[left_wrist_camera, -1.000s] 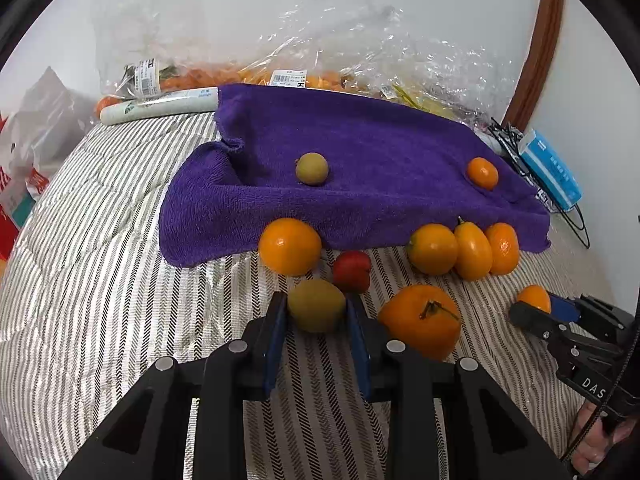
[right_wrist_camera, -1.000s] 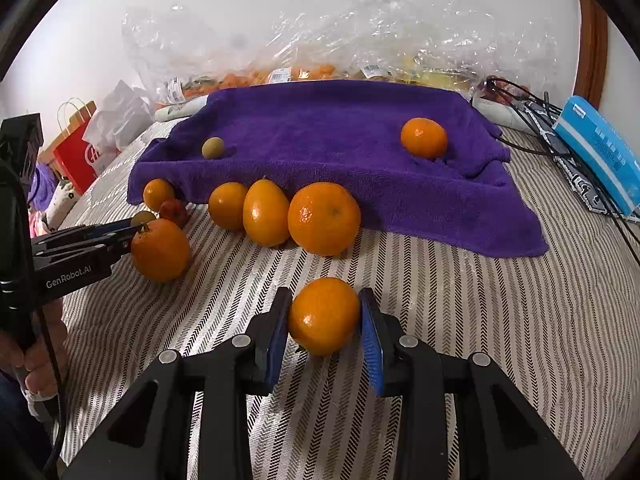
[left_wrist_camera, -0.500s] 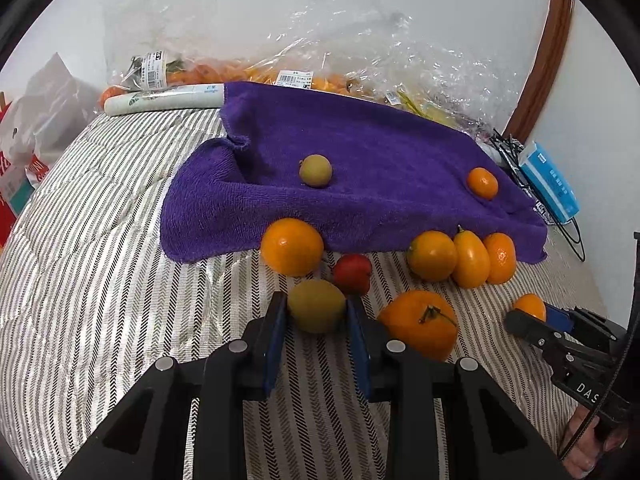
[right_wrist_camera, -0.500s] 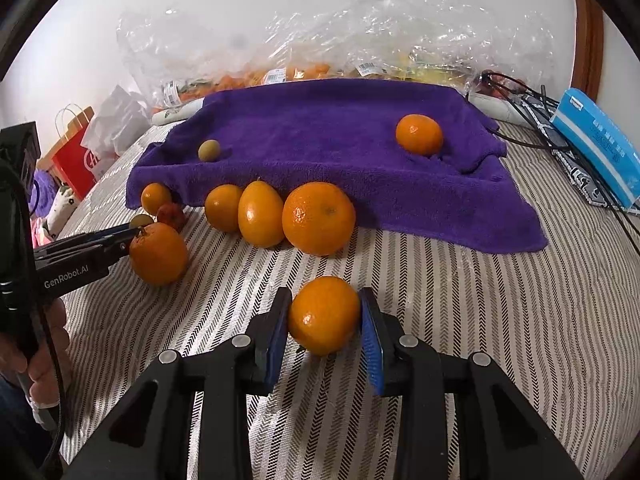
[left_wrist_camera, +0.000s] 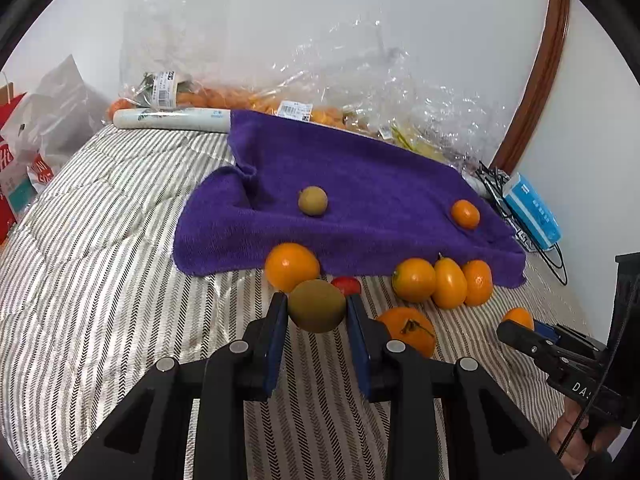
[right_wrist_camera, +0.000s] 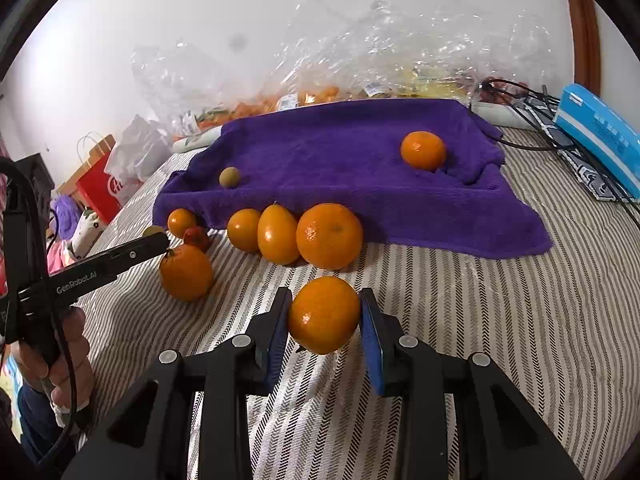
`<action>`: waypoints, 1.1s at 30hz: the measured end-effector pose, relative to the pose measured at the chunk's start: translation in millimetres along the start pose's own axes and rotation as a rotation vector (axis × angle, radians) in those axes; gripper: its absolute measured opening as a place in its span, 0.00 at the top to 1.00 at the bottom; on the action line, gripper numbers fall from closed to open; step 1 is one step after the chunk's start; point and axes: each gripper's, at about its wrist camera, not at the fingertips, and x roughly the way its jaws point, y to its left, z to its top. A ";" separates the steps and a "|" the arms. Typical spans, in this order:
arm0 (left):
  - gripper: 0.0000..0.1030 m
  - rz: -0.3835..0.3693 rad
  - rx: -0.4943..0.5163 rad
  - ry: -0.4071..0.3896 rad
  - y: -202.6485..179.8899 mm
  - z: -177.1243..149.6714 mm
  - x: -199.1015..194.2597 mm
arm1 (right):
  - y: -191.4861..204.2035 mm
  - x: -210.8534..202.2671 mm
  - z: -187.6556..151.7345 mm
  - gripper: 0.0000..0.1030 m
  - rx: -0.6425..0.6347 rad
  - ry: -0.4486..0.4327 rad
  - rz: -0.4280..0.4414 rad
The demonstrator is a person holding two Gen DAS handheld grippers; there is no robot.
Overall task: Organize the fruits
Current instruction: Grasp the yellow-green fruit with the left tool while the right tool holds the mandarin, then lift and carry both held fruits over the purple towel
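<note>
On the striped bed quilt [left_wrist_camera: 100, 240], near its front edge, both claws are loaded. The left claw [left_wrist_camera: 317, 312] is clamped narrow on a greenish-brown kiwi-like fruit [left_wrist_camera: 317, 306], which sits between its blue pads and looks lifted clear of the quilt. The right claw [right_wrist_camera: 325, 316] is clamped on a mandarin [right_wrist_camera: 324, 314] in the same way.

From the left wrist view, a purple towel [left_wrist_camera: 380, 184] lies at twelve o'clock, with one matching green fruit [left_wrist_camera: 313, 200] on its left part and one small orange [left_wrist_camera: 465, 214] toward two o'clock on it. Along the towel's near edge lie an orange [left_wrist_camera: 291, 266] at eleven o'clock, a small red fruit [left_wrist_camera: 347, 285] just behind the held one, three orange fruits in a row [left_wrist_camera: 442, 282] at two o'clock, and a stemmed tangerine [left_wrist_camera: 408, 334] at three o'clock, close to the left claw. Clear plastic produce bags [left_wrist_camera: 340, 92] sit behind the towel.

The step in hand looks like carrying: each claw has picked a fruit, and the towel seems to be the sorting ground, green on one side, orange on the other. The next move probably calls for lifting the green fruit over the loose orange and red fruit to land beside its twin, and the mandarin beside the small orange, setting both down gently, since round fruit on a sloping towel may roll.
</note>
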 end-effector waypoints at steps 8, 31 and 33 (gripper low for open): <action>0.73 -0.006 0.002 -0.014 0.2 4.7 -3.7 | -7.4 -6.7 2.6 0.67 0.051 -0.025 0.013; 0.73 0.038 0.035 -0.073 -18.8 92.2 12.6 | -6.2 -36.4 117.1 0.67 -0.088 -0.266 -0.026; 0.73 0.043 0.029 -0.124 -19.0 96.4 21.3 | -12.2 -25.6 114.4 0.67 -0.080 -0.253 -0.030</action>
